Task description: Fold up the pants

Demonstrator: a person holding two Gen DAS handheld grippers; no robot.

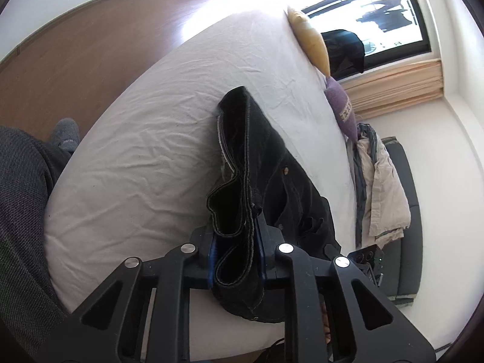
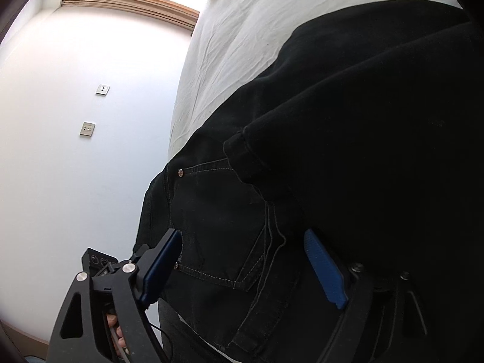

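Left wrist view: black pants lie on the bed, their leg hems pinched in the left gripper.
From the left, a broad stretch of bare wrinkled sheet runs to the bed's floor-side edge, giving plenty of open room there; the pants' long axis goes from the hems at the gripper up and away toward the middle of the bed, ending in a folded edge well short of the yellow pillow. On the right the pants lie near the wall-side edge, with a pile of clothes past it. In the right wrist view the right gripper stands wide, its blue pads on either side of the pocket area without pinching the denim; the cloth hangs over the near bed edge, with white wall to the left.
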